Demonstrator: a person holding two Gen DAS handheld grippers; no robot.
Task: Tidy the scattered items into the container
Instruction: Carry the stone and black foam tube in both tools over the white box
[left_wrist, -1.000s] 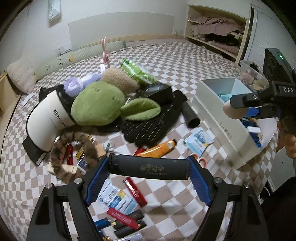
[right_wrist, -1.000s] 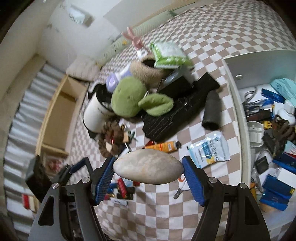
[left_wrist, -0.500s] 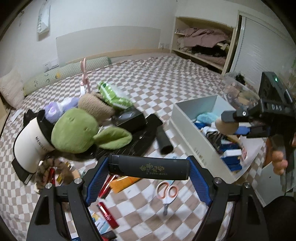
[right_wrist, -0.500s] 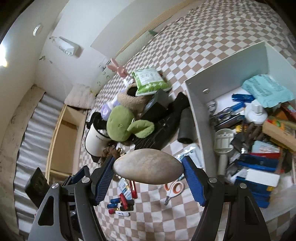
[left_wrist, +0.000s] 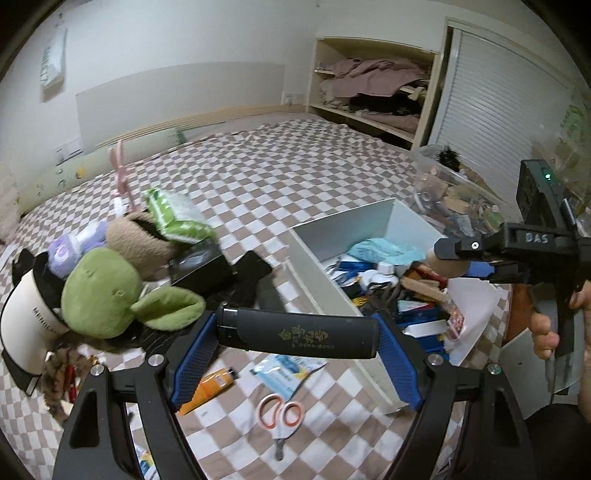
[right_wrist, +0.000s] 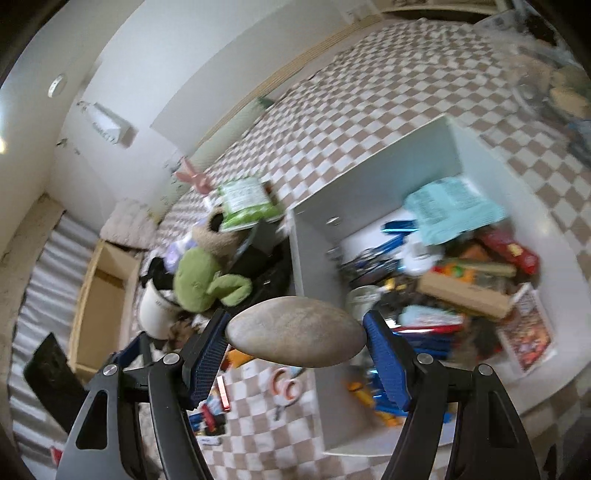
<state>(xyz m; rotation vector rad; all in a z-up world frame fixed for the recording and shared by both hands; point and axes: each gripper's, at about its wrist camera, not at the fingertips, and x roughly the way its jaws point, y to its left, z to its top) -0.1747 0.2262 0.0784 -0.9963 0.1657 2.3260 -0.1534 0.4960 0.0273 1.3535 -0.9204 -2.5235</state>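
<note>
Both claws have swung toward the bin (left_wrist: 334, 236), so your right claw (right_wrist: 297, 341), clamped on the stone (right_wrist: 295, 336), is nearer, contents just ahead and right, while your left claw (left_wrist: 297, 334) grips the black case (left_wrist: 299, 332) crosswise, short of the near wall.

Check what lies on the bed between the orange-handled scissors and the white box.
In the left wrist view, a light blue packet lies on the checkered bedcover between the scissors and the white box; otherwise bare cover.
</note>
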